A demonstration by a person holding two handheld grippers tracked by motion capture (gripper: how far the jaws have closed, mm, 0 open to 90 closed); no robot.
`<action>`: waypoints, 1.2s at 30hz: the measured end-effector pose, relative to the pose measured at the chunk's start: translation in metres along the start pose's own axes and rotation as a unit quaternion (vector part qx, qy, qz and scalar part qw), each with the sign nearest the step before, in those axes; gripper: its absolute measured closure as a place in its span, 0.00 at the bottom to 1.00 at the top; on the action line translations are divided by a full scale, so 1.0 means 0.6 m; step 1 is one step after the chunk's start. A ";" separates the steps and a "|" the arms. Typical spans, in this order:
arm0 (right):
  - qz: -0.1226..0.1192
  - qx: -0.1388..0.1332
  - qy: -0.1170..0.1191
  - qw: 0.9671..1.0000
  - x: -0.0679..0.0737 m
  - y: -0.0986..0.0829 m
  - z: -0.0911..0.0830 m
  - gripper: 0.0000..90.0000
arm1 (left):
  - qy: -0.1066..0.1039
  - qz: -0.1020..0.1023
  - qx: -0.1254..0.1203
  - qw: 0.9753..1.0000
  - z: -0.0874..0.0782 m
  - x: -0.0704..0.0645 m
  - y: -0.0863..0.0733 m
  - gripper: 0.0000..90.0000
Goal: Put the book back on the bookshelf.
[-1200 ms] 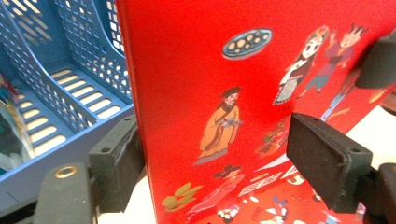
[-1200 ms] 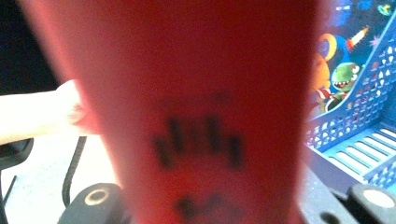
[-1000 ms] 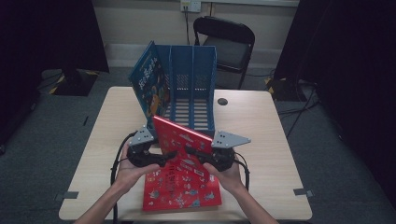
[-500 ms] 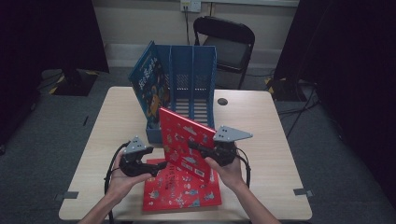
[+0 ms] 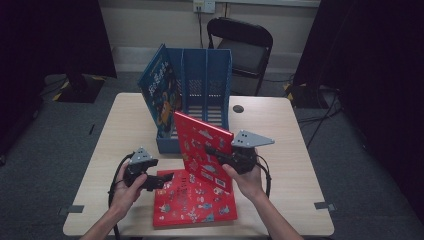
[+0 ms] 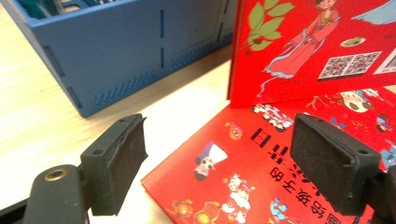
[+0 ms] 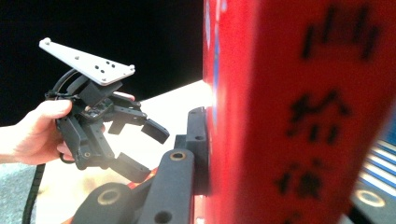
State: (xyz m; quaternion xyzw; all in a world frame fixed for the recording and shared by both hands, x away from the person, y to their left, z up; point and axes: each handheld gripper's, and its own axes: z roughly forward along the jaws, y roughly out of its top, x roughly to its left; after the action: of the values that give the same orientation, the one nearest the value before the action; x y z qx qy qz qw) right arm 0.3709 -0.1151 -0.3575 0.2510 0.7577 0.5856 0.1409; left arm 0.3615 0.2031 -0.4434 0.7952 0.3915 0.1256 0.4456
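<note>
While right tongs [image 5: 212, 151] clamp one red book [image 5: 202, 150], second book [image 5: 192, 202] flat, one blue rack [image 5: 205, 85]

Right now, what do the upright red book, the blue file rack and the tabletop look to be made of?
Upright red book: glossy printed card cover, seemingly; it stays flat while clamped. Blue file rack: probably matte moulded plastic with slotted walls. Tabletop: pale wood-grain surface, likely laminate.

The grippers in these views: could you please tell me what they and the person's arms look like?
Both grippers, left and right, are black, each with two fingers faced with flat dark pads. Each carries a grey three-cornered plate with small holes on top, and a black cable trails from the left one. The forearms are bare, with no sleeves in view.
</note>
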 end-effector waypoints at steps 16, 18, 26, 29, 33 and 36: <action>0.008 0.006 -0.003 1.000 -0.005 0.017 -0.001 0.90 | 0.010 -0.007 -0.008 1.000 0.003 0.017 -0.002 0.19; 0.005 0.007 0.000 1.000 -0.003 0.021 0.002 0.90 | 0.014 -0.005 -0.015 1.000 0.002 0.015 -0.002 0.19; 0.000 -0.001 0.002 1.000 -0.007 0.052 0.013 0.90 | 0.010 -0.002 -0.015 1.000 0.001 0.015 -0.002 0.19; 0.006 -0.009 0.007 1.000 -0.010 0.061 0.014 0.90 | 0.015 -0.011 -0.012 1.000 0.002 0.017 -0.002 0.19; 0.005 -0.016 0.003 1.000 -0.014 0.073 0.016 0.90 | 0.017 -0.012 -0.009 1.000 0.001 0.018 -0.003 0.19; 0.008 -0.020 -0.002 1.000 -0.018 0.079 0.017 0.90 | 0.021 -0.012 -0.009 1.000 0.000 0.017 -0.003 0.19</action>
State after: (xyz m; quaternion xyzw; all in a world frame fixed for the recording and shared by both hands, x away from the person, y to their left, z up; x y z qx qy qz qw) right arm 0.3951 -0.1037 -0.3157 0.2547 0.7434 0.6017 0.1428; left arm 0.3674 0.2111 -0.4467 0.7834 0.4092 0.1402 0.4464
